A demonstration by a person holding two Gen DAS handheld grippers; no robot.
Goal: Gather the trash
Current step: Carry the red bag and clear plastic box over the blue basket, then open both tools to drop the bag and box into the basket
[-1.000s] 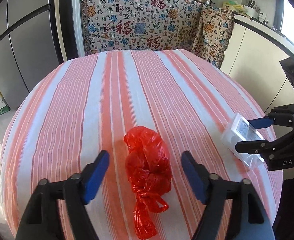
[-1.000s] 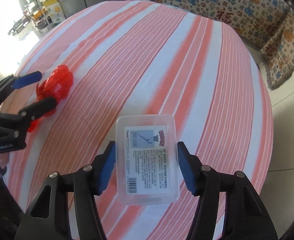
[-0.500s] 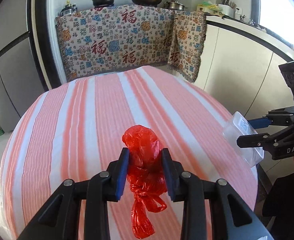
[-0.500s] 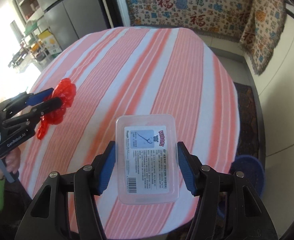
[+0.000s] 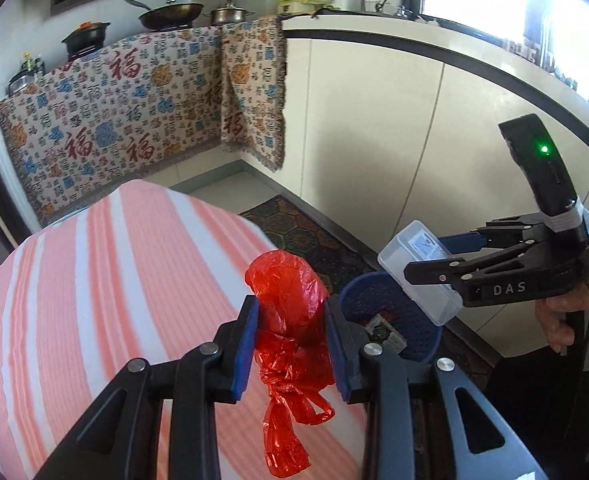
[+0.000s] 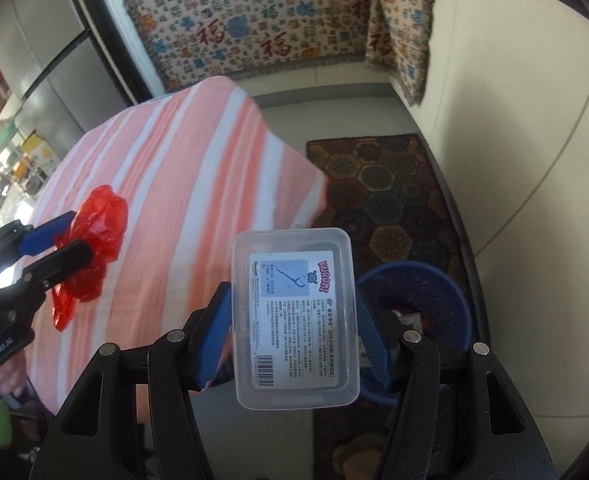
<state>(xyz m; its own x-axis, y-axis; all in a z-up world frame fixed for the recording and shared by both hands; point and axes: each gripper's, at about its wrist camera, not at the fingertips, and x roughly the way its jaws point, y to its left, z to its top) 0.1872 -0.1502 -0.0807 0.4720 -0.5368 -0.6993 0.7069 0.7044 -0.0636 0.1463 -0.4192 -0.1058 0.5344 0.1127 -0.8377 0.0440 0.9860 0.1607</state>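
My left gripper (image 5: 291,340) is shut on a crumpled red plastic bag (image 5: 290,312), held in the air over the table's right edge; its tail hangs below the blue pads. In the right wrist view the same red bag (image 6: 98,236) shows at the left in the left gripper (image 6: 56,240). My right gripper (image 6: 292,322) is shut on a clear plastic box (image 6: 294,316) with a printed label, held beyond the table over the floor. That box (image 5: 418,268) hangs above a blue mesh bin (image 5: 394,320), which has some trash inside. The blue bin (image 6: 418,292) stands on the floor.
The round table with the orange-and-white striped cloth (image 5: 106,288) lies to the left. A patterned rug (image 6: 386,184) covers the floor by white cabinets (image 5: 374,120). A patterned cloth (image 5: 134,100) drapes the far counter under pots. A hand (image 5: 574,320) holds the right gripper.
The left gripper closed on the red bag and lifted it off the table. Both grippers swung right, past the table's edge, and the blue bin came into view below.
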